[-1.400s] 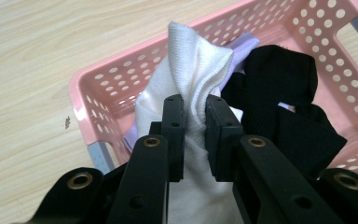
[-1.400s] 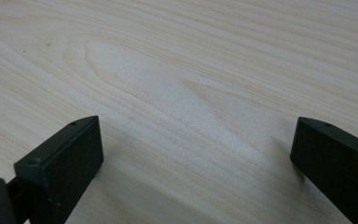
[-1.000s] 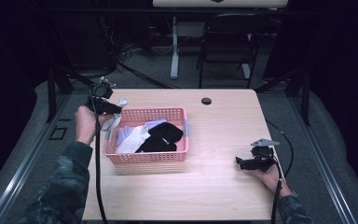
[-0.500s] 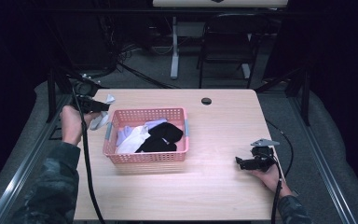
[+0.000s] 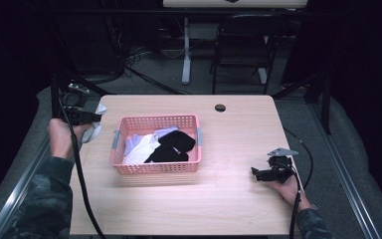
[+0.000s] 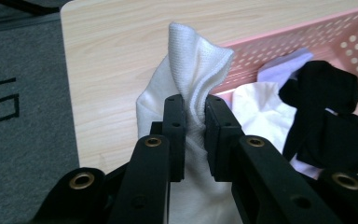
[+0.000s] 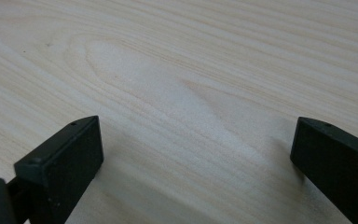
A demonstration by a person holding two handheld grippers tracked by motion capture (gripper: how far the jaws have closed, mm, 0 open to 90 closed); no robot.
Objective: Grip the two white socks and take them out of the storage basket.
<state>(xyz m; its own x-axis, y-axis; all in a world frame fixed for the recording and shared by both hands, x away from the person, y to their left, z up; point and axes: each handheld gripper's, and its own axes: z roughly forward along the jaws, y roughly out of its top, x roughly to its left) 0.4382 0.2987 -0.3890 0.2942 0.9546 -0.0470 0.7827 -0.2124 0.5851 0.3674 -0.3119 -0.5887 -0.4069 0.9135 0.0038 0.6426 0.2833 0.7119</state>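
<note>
We lift a sock from the basket

At frame left, our left hand-held gripper [image 6: 194, 135] clamps a white sock [image 6: 191, 84] beside the basket [image 5: 155, 168]; right hand-held gripper [image 7: 196, 163] gapes over bare counter [image 7: 191, 70]. Next, probably set it down.

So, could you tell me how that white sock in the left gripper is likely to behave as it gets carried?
The white sock is probably floppy: it bunches and folds where the left gripper pinches it. It likely weighs little, being thin knit fabric. The ribbed weave should resist slipping, though its loose end may swing.
</note>
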